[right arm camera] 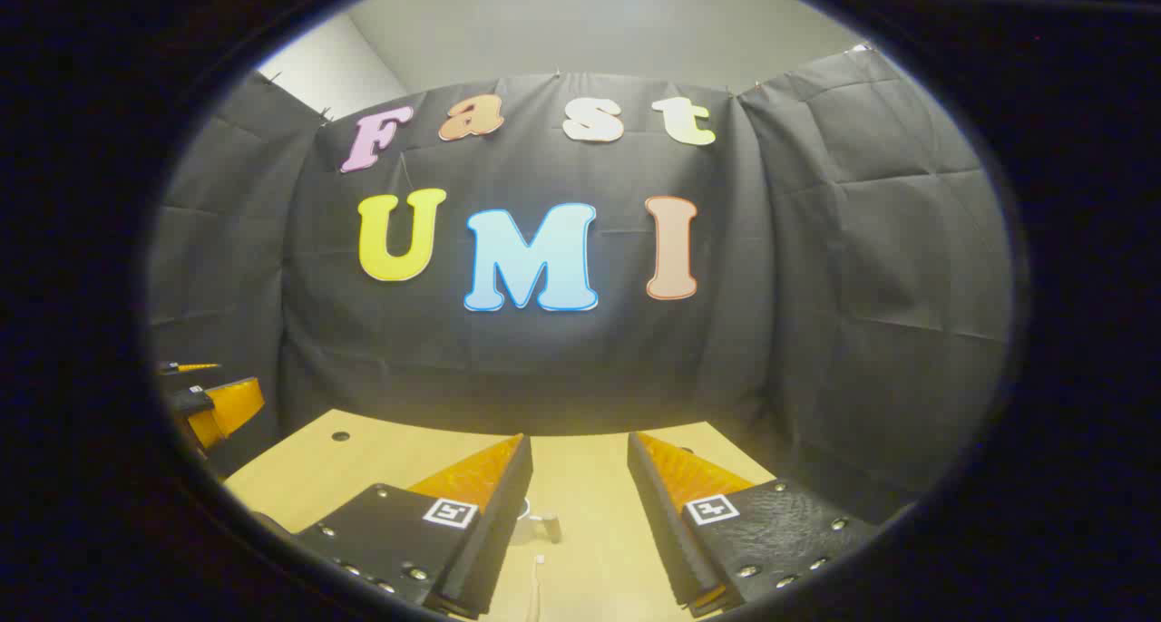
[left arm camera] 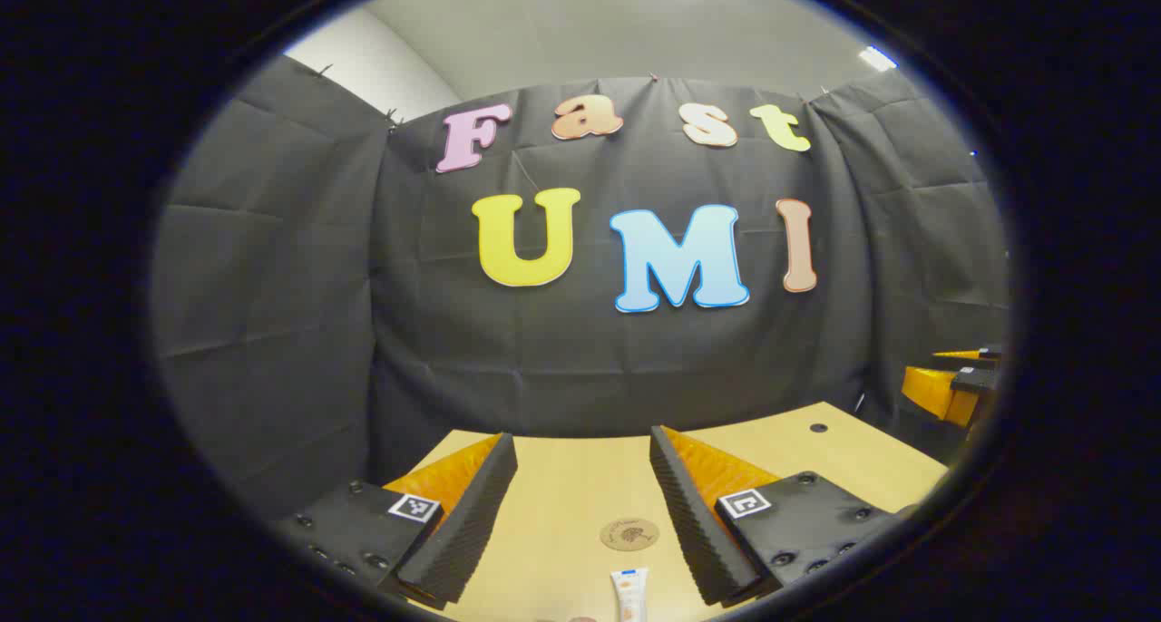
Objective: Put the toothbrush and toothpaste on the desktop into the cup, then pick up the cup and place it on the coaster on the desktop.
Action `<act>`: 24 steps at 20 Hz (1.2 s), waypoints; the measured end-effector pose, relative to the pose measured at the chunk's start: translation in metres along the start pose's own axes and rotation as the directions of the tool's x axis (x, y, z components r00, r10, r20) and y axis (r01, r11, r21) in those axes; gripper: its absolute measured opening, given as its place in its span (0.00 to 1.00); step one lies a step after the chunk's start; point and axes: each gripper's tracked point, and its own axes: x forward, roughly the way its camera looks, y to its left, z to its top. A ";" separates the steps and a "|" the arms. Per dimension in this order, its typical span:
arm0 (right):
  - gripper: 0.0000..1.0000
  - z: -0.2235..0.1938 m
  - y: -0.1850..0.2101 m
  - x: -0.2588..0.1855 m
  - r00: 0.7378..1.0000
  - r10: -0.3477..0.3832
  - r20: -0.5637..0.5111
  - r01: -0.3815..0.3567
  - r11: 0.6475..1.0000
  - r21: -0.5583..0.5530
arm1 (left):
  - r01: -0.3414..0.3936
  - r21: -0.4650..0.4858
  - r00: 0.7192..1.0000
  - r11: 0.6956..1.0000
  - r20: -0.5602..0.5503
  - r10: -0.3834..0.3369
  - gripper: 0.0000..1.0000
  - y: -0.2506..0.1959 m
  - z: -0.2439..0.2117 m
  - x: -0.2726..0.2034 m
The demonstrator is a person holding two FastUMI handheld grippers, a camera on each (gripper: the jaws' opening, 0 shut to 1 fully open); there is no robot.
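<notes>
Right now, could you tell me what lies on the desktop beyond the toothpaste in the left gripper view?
Just past the toothpaste lies the round coaster, flat on the bare desktop, with nothing on it. The tube's lower end is cut off at the view's bottom edge.

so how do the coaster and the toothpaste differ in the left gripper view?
The coaster is a flat round brown disc seen whole; the toothpaste is a long white tube, cut off at the bottom edge. The coaster lies farther from the camera, the toothpaste nearer. Both lie on the desk, between the open left gripper fingers.

recording booth, black cloth wall, wooden desktop
</notes>
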 end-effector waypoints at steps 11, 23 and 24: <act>0.69 0.002 0.002 0.003 1.000 0.016 -0.004 -0.016 1.000 -0.005 | -0.008 -0.002 1.000 1.000 0.013 0.008 0.96 -0.018 0.003 0.005; 0.68 -0.003 0.004 0.005 0.999 0.045 -0.014 -0.045 0.999 -0.007 | -0.007 0.000 1.000 1.000 -0.007 0.007 0.96 -0.024 -0.003 0.004; 0.68 -0.003 0.004 0.005 0.999 0.045 -0.016 -0.046 0.999 -0.007 | -0.007 0.001 1.000 1.000 -0.007 0.007 0.96 -0.025 -0.004 0.004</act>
